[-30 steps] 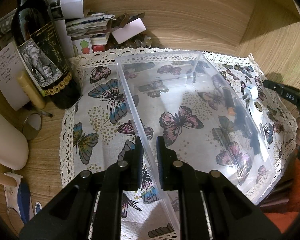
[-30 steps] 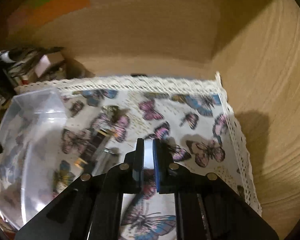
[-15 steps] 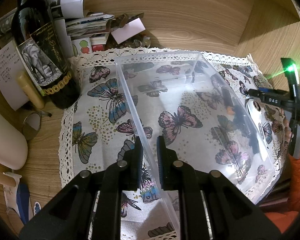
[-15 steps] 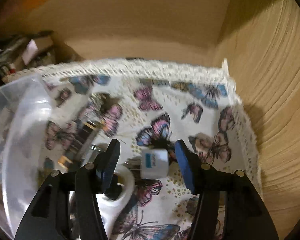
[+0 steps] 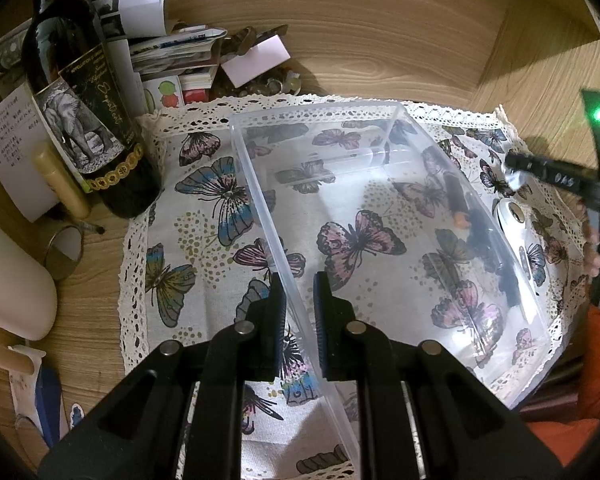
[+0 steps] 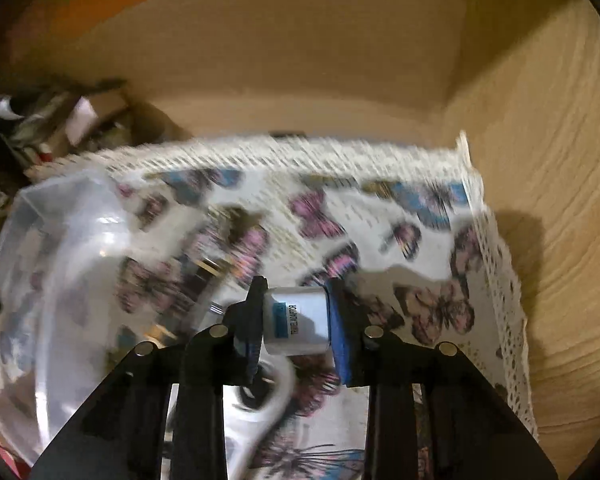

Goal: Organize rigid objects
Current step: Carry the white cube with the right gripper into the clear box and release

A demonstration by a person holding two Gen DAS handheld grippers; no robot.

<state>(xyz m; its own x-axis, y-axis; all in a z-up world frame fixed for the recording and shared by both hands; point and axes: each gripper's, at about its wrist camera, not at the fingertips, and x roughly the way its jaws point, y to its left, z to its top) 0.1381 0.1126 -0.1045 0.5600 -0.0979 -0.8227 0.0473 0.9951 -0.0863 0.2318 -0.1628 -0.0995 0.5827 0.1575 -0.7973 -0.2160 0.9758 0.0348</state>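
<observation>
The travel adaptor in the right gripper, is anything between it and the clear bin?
Nothing visible blocks it. The right gripper grips the travel adaptor just right of the clear bin, whose top is open; the left gripper pinches its opposite wall.

Glossy clear plastic bin [image 5: 380, 208] is sitting on matt lace-edged cloth [image 5: 204, 216]; smooth white plastic adaptor [image 6: 296, 320]; wood-grain surface [image 5: 360, 40].

**Your rig, up close**

Your left tongs [image 5: 299, 322] are matte black with round silver pivot screws and blue-edged pads. Your right tongs [image 6: 296, 322] match: black arms, blue pads. At three o'clock, your orange sleeve [image 5: 598, 368] shows.
</observation>
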